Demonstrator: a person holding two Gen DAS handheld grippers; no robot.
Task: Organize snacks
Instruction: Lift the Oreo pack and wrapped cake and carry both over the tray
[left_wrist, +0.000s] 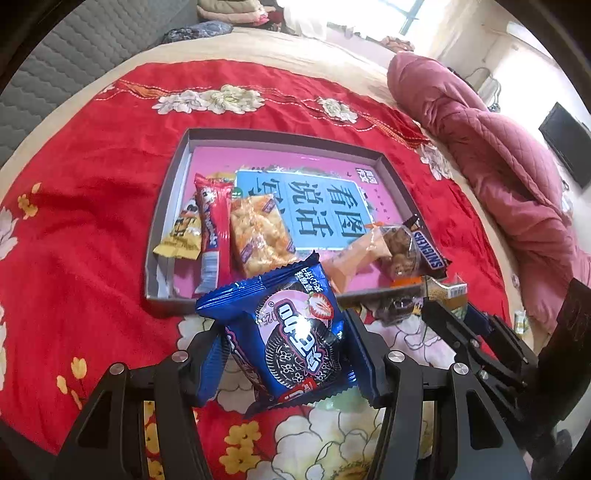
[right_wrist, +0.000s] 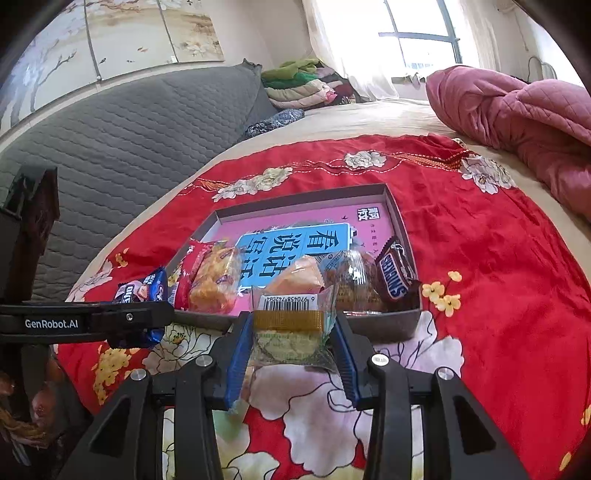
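Note:
A shallow grey box (left_wrist: 168, 192) with a pink and blue book inside lies on the red flowered cloth; it also shows in the right wrist view (right_wrist: 400, 218). Inside lie several snacks: a red bar (left_wrist: 212, 229), a clear pack of orange crackers (left_wrist: 260, 236), a Snickers bar (left_wrist: 428, 249), a cookie bag (left_wrist: 400, 251). My left gripper (left_wrist: 284, 343) is shut on a blue Oreo pack (left_wrist: 295, 332) just before the box's near edge. My right gripper (right_wrist: 291, 332) is shut on a clear-wrapped pastry with a barcode label (right_wrist: 291, 325), near the box's near wall.
A pink quilt (left_wrist: 498, 158) is heaped at the right on the bed. A grey padded headboard (right_wrist: 129, 140) runs along the left. Folded clothes (right_wrist: 303, 85) are stacked at the far end. The red cloth (right_wrist: 498, 277) spreads around the box.

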